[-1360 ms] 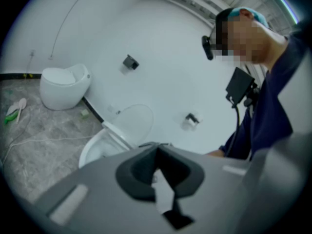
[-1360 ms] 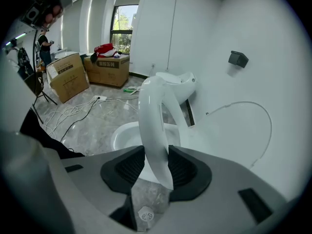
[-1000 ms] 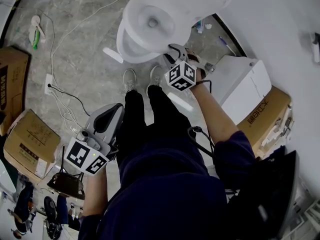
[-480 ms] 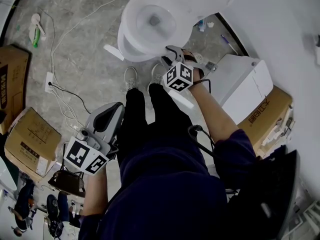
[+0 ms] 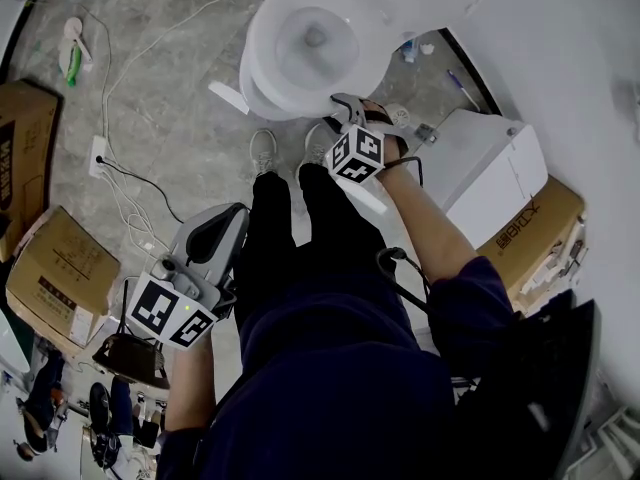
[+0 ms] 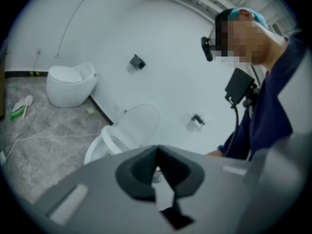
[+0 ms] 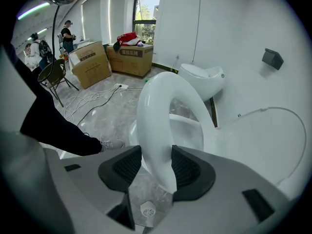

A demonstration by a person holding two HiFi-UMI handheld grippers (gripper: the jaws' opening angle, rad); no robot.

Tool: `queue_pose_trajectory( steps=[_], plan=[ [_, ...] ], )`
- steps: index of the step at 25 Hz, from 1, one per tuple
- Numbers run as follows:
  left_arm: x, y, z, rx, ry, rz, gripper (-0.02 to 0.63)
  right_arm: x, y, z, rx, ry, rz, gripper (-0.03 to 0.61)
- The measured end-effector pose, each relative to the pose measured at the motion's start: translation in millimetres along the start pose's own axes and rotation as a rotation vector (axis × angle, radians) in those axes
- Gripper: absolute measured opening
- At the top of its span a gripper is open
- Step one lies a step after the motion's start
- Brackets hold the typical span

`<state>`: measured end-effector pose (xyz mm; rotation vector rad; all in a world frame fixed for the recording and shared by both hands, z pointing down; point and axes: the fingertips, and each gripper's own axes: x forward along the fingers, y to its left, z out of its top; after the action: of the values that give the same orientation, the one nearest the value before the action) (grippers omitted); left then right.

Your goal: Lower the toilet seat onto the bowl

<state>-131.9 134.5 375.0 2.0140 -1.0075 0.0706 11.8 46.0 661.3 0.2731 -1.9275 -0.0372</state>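
The white toilet seat (image 5: 300,43) (image 7: 156,106) is a ring held tilted over the bowl (image 5: 262,98) (image 7: 187,126), and the lid stands up behind it. My right gripper (image 5: 345,108) (image 7: 156,167) is at the seat's front edge. Both dark pads (image 7: 129,165) lie against the ring, and the jaws are opening. My left gripper (image 5: 228,218) (image 6: 157,172) hangs low by the person's left leg, shut and empty. In its view the toilet (image 6: 129,130) lies farther off.
A second white toilet (image 7: 202,77) (image 6: 68,84) stands along the wall. Cardboard boxes (image 5: 55,278) and cables (image 5: 120,188) lie on the grey floor at left. A white box (image 5: 490,173) sits right of the toilet. The person's shoes (image 5: 262,153) stand just before the bowl.
The right gripper stays at the seat's front edge and has shifted only slightly. The left gripper has not moved.
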Motion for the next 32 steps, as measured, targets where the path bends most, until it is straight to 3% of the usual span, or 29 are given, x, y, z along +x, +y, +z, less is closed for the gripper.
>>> queue_pose_trajectory(
  steps=[32],
  plan=[
    [8,35,-5,-0.087,0.007,0.059,0.003,69,50,-12,-0.141,0.085,0.148,0.221]
  ],
)
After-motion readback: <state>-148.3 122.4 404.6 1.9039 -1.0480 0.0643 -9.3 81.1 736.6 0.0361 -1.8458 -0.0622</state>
